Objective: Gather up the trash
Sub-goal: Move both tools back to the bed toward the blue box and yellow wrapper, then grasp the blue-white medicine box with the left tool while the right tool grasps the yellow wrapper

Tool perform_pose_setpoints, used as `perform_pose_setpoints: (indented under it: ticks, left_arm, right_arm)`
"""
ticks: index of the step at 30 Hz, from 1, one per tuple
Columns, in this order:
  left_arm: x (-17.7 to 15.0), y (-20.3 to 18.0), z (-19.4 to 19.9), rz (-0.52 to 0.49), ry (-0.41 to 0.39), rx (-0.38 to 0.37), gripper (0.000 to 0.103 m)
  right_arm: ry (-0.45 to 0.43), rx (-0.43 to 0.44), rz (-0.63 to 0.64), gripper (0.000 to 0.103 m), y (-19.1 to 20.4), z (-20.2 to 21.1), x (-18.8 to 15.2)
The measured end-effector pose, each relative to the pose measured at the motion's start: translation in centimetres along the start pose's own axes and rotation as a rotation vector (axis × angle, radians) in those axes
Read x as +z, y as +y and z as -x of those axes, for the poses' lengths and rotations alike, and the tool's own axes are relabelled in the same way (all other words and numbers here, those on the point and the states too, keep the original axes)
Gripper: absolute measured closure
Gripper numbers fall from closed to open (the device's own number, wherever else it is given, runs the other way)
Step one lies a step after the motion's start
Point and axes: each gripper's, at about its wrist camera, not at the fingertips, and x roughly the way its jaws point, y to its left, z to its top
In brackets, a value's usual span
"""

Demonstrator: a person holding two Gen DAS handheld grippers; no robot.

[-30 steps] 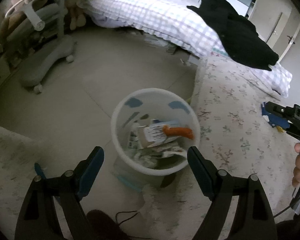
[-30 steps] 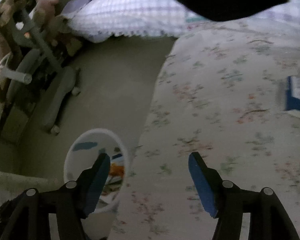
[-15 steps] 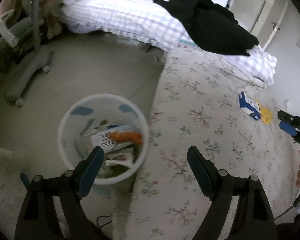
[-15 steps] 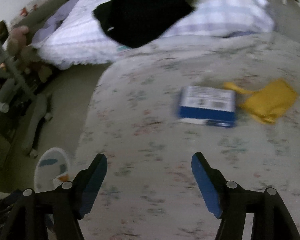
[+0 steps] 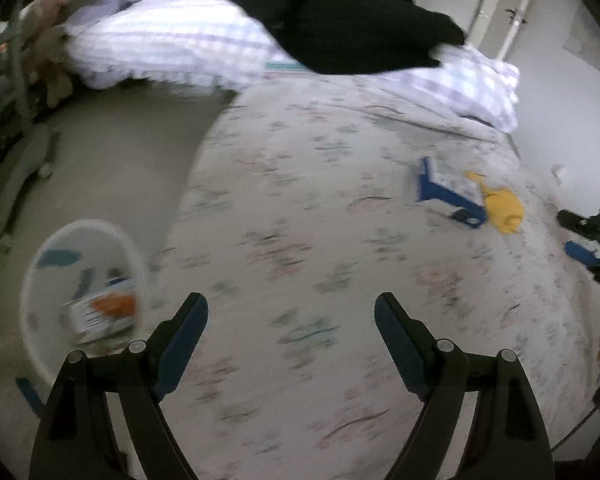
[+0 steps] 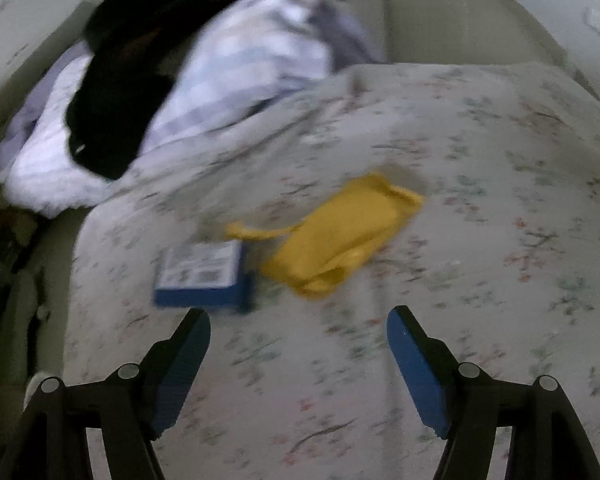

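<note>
A blue and white box (image 6: 202, 276) and a crumpled yellow wrapper (image 6: 340, 236) lie side by side on the floral bedsheet (image 6: 480, 240). My right gripper (image 6: 299, 344) is open and empty, hovering just short of them. In the left wrist view the box (image 5: 448, 192) and the wrapper (image 5: 500, 206) lie far right. My left gripper (image 5: 291, 336) is open and empty above the sheet. The white bin (image 5: 40, 280) with paper trash stands on the floor at lower left. The right gripper (image 5: 592, 240) shows at the right edge.
A checked duvet (image 5: 172, 36) with black clothing (image 5: 348, 16) on it lies at the back of the bed. A grey chair base (image 5: 16, 184) stands on the floor at left. A door (image 5: 496, 4) is at the back right.
Both grippers swung right, away from the bin and over the bed. The right gripper has come closer to the blue box and the yellow wrapper. Both stayed open.
</note>
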Motion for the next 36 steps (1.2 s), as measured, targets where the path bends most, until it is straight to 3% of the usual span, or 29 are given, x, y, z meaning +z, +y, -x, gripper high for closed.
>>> perform_pose_setpoints:
  ticks: [3, 8, 17, 22, 28, 33, 35, 36]
  left_arm:
    - [1.2, -2.9, -1.4, -0.010, -0.007, -0.045, 0.000]
    - [4.1, -8.4, -5.0, -0.050, 0.044, -0.072, 0.000]
    - [7.5, -15.4, -9.3, -0.136, 0.076, -0.018, 0.000]
    - [7.8, -16.2, -11.8, -0.136, 0.116, -0.009, 0.000]
    - [8.2, -15.5, -13.1, -0.054, 0.164, -0.104, 0.000]
    - [8.2, -16.5, -13.3, -0.100, 0.162, -0.094, 0.000]
    - [8.1, -16.7, -13.2, -0.118, 0.152, -0.102, 0.007]
    - [8.0, -16.8, -13.0, -0.137, 0.143, -0.101, 0.019]
  right_arm:
    - [0.017, -0.024, -0.036, 0.025, -2.1, -0.7, 0.7]
    - [0.005, -0.058, -0.060, 0.025, -4.5, -0.7, 2.0]
    - [0.034, -0.068, -0.080, 0.025, -6.8, -1.8, 2.6]
    - [0.035, -0.090, -0.081, 0.025, -7.9, -2.2, 3.1]
    - [0.057, -0.084, -0.161, 0.025, -9.6, -3.1, 3.2]
    - [0.074, -0.083, -0.195, 0.025, -9.6, -3.9, 3.2]
    - [0.077, -0.079, -0.197, 0.025, -9.2, -4.1, 3.2]
    - [0.078, -0.077, -0.200, 0.025, -9.0, -4.2, 3.2]
